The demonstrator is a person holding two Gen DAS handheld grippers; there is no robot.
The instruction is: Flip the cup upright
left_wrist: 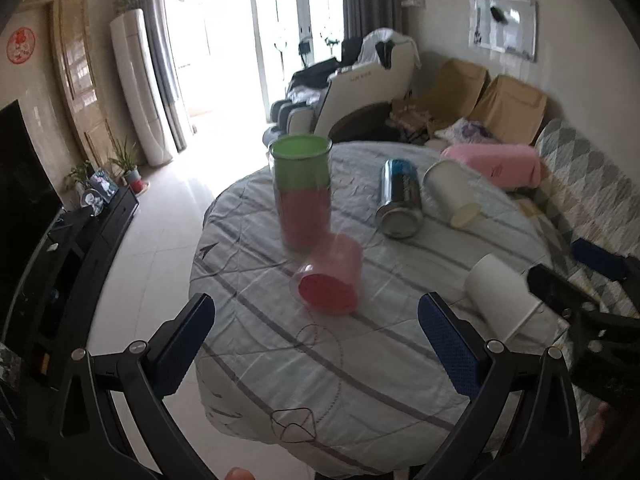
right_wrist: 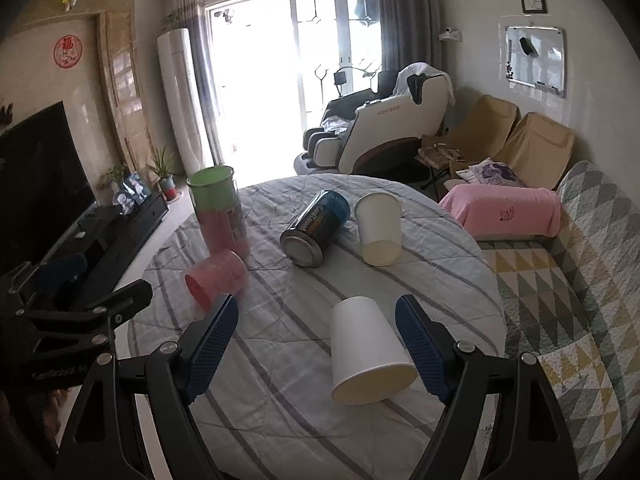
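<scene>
A pink cup (left_wrist: 330, 280) lies on its side on the striped tablecloth, mouth toward me; it also shows in the right wrist view (right_wrist: 216, 278). A white paper cup (right_wrist: 366, 352) lies on its side near my right gripper (right_wrist: 316, 354), which is open around its near end without touching. This white cup shows at the right of the left wrist view (left_wrist: 500, 296). A second white cup (right_wrist: 378, 228) lies further back. My left gripper (left_wrist: 316, 350) is open and empty, just short of the pink cup.
A tall clear canister with green and pink inside (left_wrist: 302, 192) stands upright behind the pink cup. A metal can (left_wrist: 400, 204) lies on its side mid-table. A round table (left_wrist: 320, 392) bears all of this. A sofa with a pink towel (right_wrist: 508, 210) is at right.
</scene>
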